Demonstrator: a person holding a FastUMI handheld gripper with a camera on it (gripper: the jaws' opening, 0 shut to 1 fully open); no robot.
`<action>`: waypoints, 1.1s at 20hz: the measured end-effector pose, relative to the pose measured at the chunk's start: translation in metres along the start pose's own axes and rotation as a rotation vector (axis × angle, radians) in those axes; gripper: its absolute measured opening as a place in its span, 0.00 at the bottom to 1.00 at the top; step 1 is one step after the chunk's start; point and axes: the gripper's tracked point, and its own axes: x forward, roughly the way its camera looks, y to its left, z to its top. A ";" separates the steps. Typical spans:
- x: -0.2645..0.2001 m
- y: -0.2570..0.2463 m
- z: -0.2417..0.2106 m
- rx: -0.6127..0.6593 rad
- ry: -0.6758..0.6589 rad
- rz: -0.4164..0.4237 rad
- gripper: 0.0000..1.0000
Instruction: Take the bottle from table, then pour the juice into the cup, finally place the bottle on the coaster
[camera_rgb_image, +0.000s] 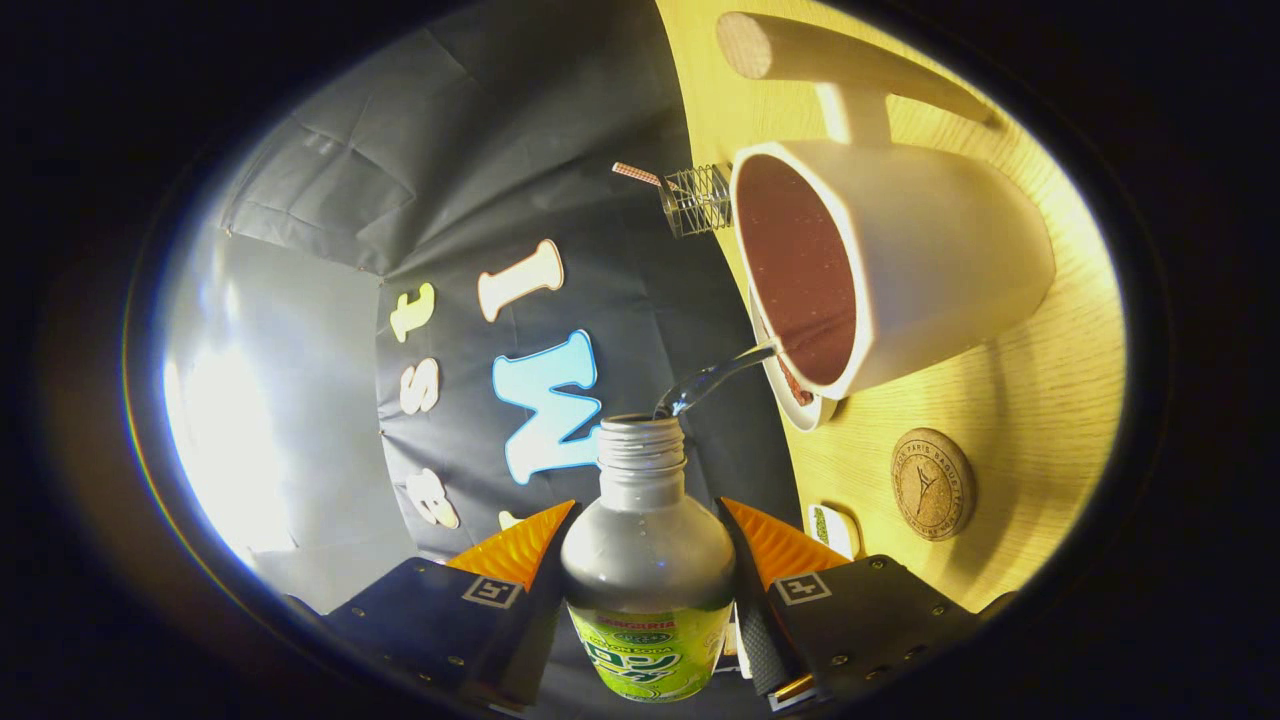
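Gripper view. The claw (648, 560) is rolled over on its side, so the worktop (1040, 400) stands as a wall at 3 o'clock. Both fingers are closed on the body of the bottle (648, 590), one on each flank; grip looks square, no slip evident.

Bottle: uncapped, threaded neck pointing away from the fingers toward 12 o'clock. A clear stream of liquid (715, 378) leaves the mouth and arcs toward 1 o'clock.

Cup (900, 280): white, dark inside, just beyond the bottle mouth at 1–2 o'clock. It seems to sit on a small saucer (800, 405), though I cannot be sure. The stream meets the cup at its near rim; whether all of it clears the rim is hard to tell.

Coaster (932, 484): round cork disc, bare, on the worktop between the cup and the right finger, at about 3 o'clock from the bottle neck.

Other items: a small wire basket (697, 199) beyond the cup; a wooden rod (840, 60) farther off at 1 o'clock; a small white object (833, 528) just off the right fingertip.

Judgement: step in hand is the pour, mid-way. Fill level not readable.

Next move calls for rolling the bottle back upright to cut the stream, then carrying it across to the coaster and setting it down centred before releasing. Risk: dribble on the worktop as the tilt reverses.
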 end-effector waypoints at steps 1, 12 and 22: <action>0.000 0.000 0.000 0.004 -0.001 0.000 0.76; 0.002 0.005 0.000 0.067 -0.034 0.026 0.76; 0.003 0.013 0.002 0.113 -0.055 0.050 0.76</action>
